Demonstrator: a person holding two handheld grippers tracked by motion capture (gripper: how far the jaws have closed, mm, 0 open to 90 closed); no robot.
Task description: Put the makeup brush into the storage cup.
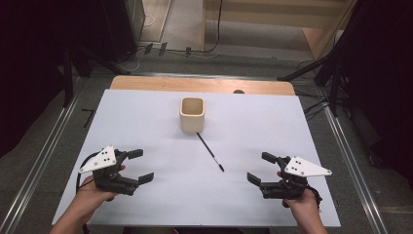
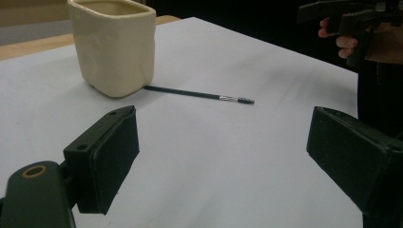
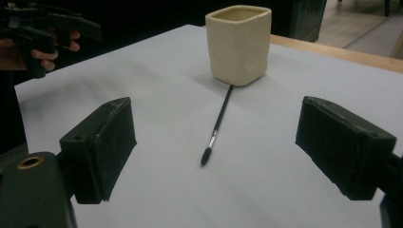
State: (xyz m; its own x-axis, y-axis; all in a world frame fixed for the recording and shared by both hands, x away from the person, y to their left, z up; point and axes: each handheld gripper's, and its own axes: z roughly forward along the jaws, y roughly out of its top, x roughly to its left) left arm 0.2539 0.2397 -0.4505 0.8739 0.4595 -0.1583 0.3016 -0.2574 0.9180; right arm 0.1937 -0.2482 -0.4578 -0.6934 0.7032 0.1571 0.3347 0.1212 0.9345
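Hovering wide open and empty near the table's (image 1: 146, 112) near corners, the left gripper (image 1: 138, 166) and right gripper (image 1: 260, 168) flank the pen (image 1: 210, 152) touching the cup (image 1: 192, 115), probably readying a pickup.

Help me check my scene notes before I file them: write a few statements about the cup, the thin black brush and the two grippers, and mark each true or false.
1. The cream cup stands upright on the white table. True.
2. The black brush stands inside the cup. False: it lies flat on the table, one end at the cup's base.
3. The left gripper is open with nothing between its jaws. True.
4. The right gripper is shut on the brush. False: its jaws stand wide apart and empty, and the brush lies apart from them.
5. The brush lies between the two grippers' sides of the table, nearer the right one. True.
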